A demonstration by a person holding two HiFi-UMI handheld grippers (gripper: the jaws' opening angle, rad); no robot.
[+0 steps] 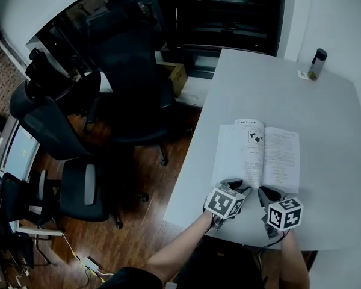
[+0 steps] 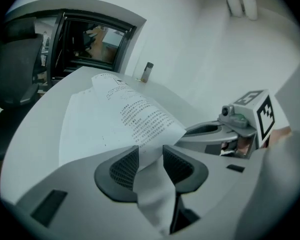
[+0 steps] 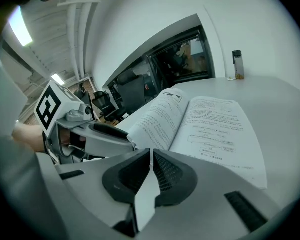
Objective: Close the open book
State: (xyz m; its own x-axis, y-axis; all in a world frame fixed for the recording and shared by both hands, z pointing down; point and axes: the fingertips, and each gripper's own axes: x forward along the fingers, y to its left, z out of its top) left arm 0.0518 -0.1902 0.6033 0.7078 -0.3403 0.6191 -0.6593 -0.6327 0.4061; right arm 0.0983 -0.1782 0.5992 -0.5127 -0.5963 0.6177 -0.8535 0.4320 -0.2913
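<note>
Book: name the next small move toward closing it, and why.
Probably shut the left gripper on the lifted page between its open jaws. The right gripper pinches a sheet, the book lies open, and swinging the page over needs a firm hold first.

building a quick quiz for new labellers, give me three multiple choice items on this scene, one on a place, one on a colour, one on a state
1. Where does the bottle stand?
A on a shelf
B at the far right corner of the table
C in a sink

2. What colour is the table?
A white
B black
C brown

3. The right hand-held gripper is:
A wide open and empty
B shut on a page
C shut on the bottle

Answers:
1 B: it stands far beyond the book.
2 A: its bare top is white.
3 B: its jaws meet on the sheet.
</note>
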